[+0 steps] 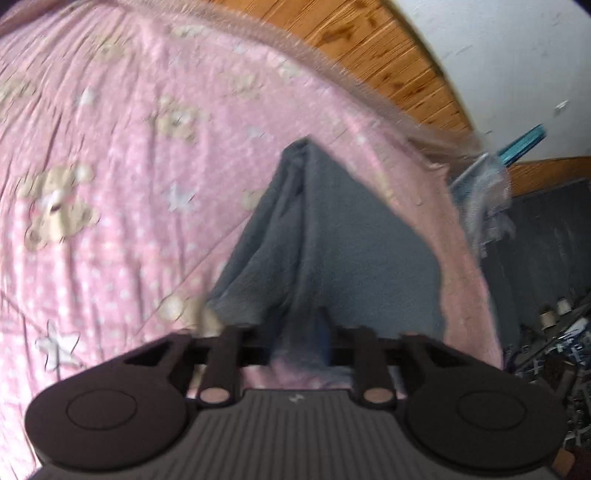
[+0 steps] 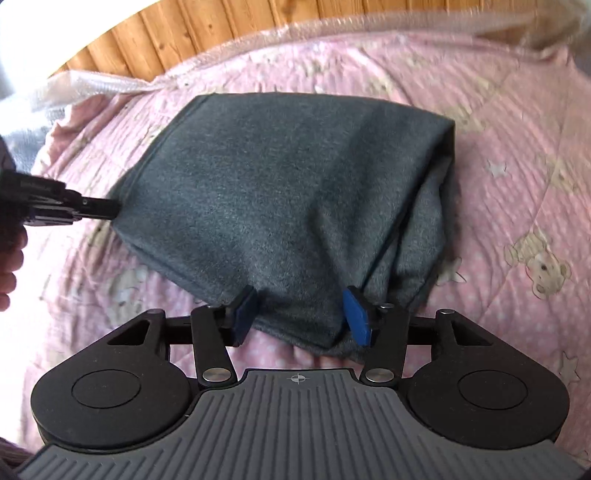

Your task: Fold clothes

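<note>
Item: grey garment [image 2: 280,192], soft fleecy knit, lying on a bed under a pink bear-and-star quilt [image 2: 517,155], already doubled into a rough rectangle with layered edges showing along its right side. Handling, as judged: light, limp, not slippery; drapes and sags wherever unsupported, so best taken at corners or along a hemmed edge, all layers pinched together. Left gripper [image 2: 107,210]: reaches in from the left and meets the garment's left corner; in its own blurred view the cloth rises between the fingers into a tented peak, so it appears closed on the fabric. Right gripper [image 2: 301,317]: fingers [image 2: 356,317] spread wide, blue pads either side of the garment's near edge, cloth between them but not pinched. Surface: quilted bedding, soft and yielding, lightly wrinkled; a strip of clear plastic wrap [image 2: 92,86] lines the far edge. Room: wood-panelled wall [image 2: 207,33] behind the bed, white wall above, cluttered dark floor area [image 1: 554,332] beyond the bed's side. A person's hand [image 2: 9,266] shows at the left margin.
</note>
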